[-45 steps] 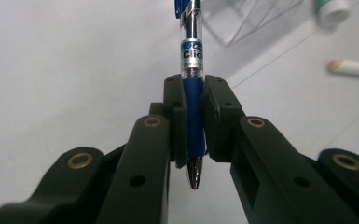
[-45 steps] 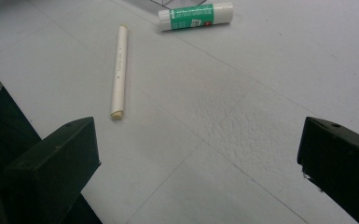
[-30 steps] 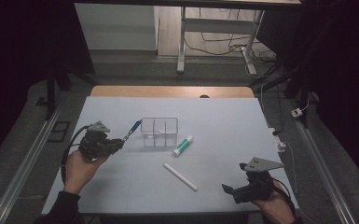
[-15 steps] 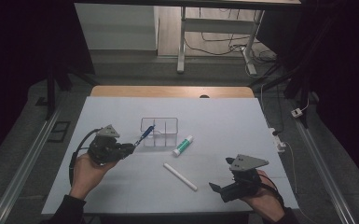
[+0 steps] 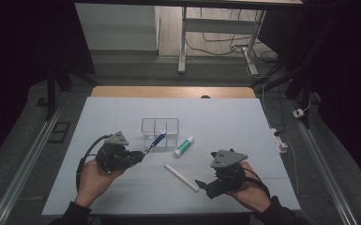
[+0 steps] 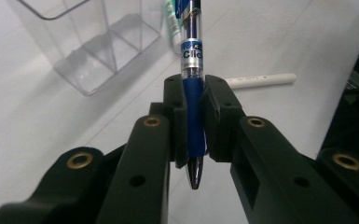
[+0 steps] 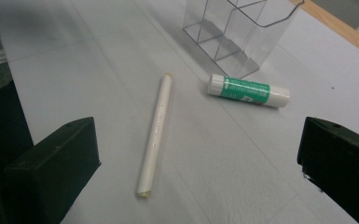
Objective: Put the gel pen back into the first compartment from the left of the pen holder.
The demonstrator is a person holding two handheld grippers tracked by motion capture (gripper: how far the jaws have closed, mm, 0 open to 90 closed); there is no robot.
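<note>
Left gripper (image 6: pixel 195 122) clamped tight on a blue ballpoint pen (image 6: pixel 191 56), jaws pinching the blue rubber grip, silver tip poking out toward the camera below the jaws, clear barrel with printed lettering running away at 12 o'clock. Seen from the high view, left gripper (image 5: pixel 140 153) at about 8 o'clock on the white table (image 5: pixel 225 117), cradled in the left hand (image 5: pixel 96 176), pen (image 5: pixel 157 140) slanting up toward 1 o'clock with its far end at the front edge of the clear plastic organizer (image 5: pixel 160 126); touching it or just short, cannot tell. Organizer split by dividers into compartments, standing near table centre. Just beside it at 4 o'clock, a green and white glue stick (image 5: pixel 184 146) lying flat. Further toward 5 o'clock, a white stick (image 5: pixel 181 177), lying diagonally, apart from the glue stick. Over to the right gripper (image 5: pixel 205 186) at 5 o'clock on the table, held in the right hand (image 5: pixel 251 190), jaws spread wide with nothing between them. From the right gripper view, white stick (image 7: pixel 155 135) lying between the two parted jaws and ahead of them, glue stick (image 7: pixel 248 91) beyond at 1 o'clock, organizer (image 7: pixel 242 32) behind that at 12.
</note>
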